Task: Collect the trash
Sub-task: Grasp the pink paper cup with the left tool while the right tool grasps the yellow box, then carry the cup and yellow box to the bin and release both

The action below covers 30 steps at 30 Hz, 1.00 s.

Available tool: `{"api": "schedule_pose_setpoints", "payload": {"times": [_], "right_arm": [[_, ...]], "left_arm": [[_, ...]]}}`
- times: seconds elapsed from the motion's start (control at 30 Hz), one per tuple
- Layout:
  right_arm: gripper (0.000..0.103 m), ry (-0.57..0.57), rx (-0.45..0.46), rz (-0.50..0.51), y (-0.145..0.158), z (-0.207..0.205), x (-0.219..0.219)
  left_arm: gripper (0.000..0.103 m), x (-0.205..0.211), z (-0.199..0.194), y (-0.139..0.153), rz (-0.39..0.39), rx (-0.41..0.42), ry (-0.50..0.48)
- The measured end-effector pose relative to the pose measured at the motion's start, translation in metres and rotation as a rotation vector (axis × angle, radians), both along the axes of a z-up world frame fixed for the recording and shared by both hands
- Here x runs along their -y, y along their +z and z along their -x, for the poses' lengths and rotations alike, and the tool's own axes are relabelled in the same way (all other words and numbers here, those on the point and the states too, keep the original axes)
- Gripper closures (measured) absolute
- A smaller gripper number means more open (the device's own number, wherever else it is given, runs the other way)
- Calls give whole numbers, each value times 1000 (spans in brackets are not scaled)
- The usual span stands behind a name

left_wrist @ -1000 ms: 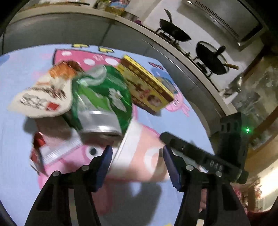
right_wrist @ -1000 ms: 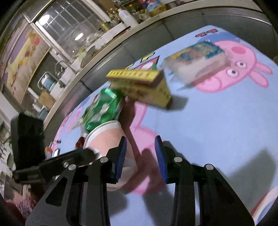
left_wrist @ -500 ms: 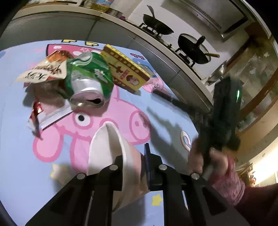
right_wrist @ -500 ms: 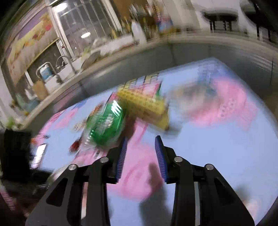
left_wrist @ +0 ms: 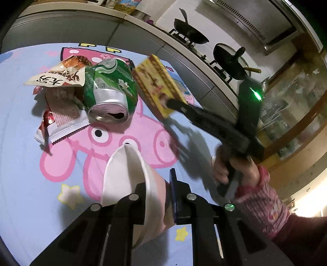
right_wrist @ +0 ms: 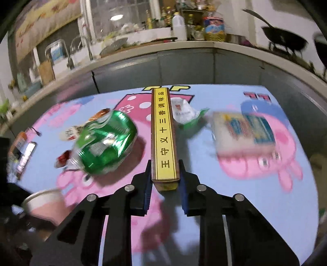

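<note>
Kitchen at night, dim. Surface covered by a blue cartoon-pig cloth [right_wrist: 235, 204]. Grey cabinets [right_wrist: 184, 67] curve behind it. Black wok [left_wrist: 191, 33] and lidded pan [left_wrist: 231, 59] on the stove, range hood [left_wrist: 255, 22] above. Faucet [right_wrist: 78, 51] near the window [right_wrist: 126, 18]; bottles [right_wrist: 179, 26] along the counter.

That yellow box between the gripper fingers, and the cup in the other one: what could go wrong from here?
The right gripper grasps only the near end of the long yellow box, so it may droop or twist out. The left gripper squashes the paper cup; it could buckle and slip. Swinging the box may knock the crushed green can.
</note>
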State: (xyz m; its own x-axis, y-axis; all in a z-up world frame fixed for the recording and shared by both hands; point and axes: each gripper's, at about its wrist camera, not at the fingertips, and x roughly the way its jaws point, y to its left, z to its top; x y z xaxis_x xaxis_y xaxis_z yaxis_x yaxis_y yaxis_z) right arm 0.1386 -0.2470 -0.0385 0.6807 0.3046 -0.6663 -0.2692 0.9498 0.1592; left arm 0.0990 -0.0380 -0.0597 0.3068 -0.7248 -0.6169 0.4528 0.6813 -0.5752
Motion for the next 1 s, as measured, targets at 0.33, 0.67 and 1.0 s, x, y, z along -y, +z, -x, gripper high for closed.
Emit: {"api": "schedule_pose_setpoints", "payload": {"times": [0.33, 0.67, 1.0], "right_arm": [[81, -275, 14, -207, -12, 117, 81], [81, -412, 36, -471, -11, 154, 150], [81, -488, -11, -489, -33, 152, 183]], "left_arm": [[90, 30, 6, 1, -13, 2, -66], [90, 96, 1, 17, -52, 42, -167], [90, 169, -22, 32, -76, 62, -248]]}}
